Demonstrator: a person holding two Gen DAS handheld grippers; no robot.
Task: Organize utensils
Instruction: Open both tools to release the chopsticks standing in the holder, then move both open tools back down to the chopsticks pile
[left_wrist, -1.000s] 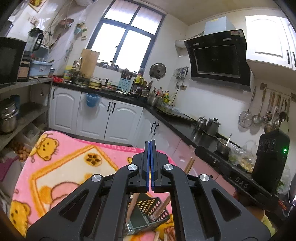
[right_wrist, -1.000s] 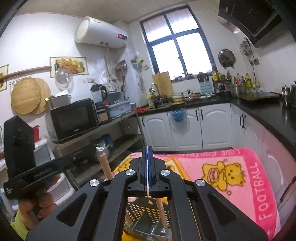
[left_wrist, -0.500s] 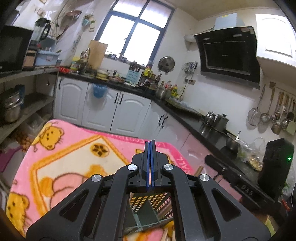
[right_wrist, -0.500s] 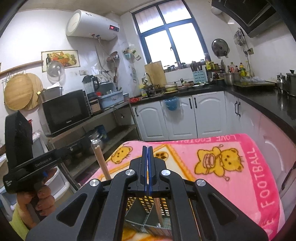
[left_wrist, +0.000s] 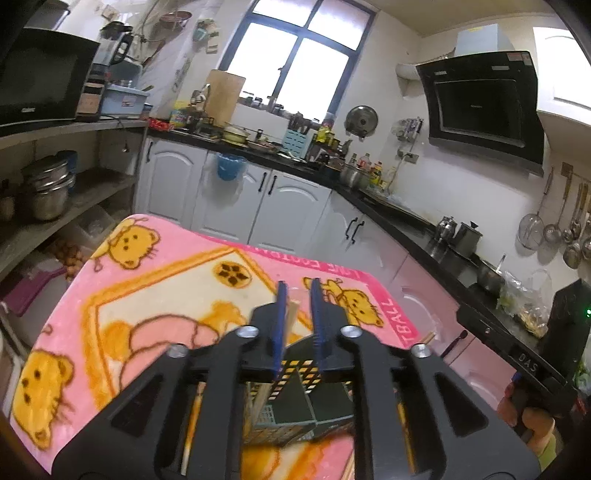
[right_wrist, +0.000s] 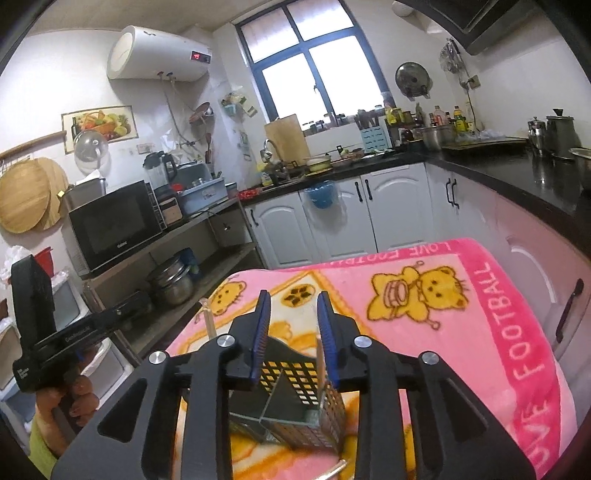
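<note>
L tongs (left_wrist: 297, 325) opening, chopstick (left_wrist: 291, 314) loose btwn | R tongs (right_wrist: 291, 332) opening too, stick (right_wrist: 320, 356) by R pad | both over caddy (right_wrist: 295, 398) on blanket (right_wrist: 461, 314) tabletop, prob dropping sticks into slots

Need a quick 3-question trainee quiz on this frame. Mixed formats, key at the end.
1. True or false: the caddy stands on the blanket.
2. The microwave door is: A shut, B wide open, C missing.
3. Fill in: the blanket's border reads LOVE ____.

Key: 1 true; 2 A; 3 FOOTBALL.
</note>
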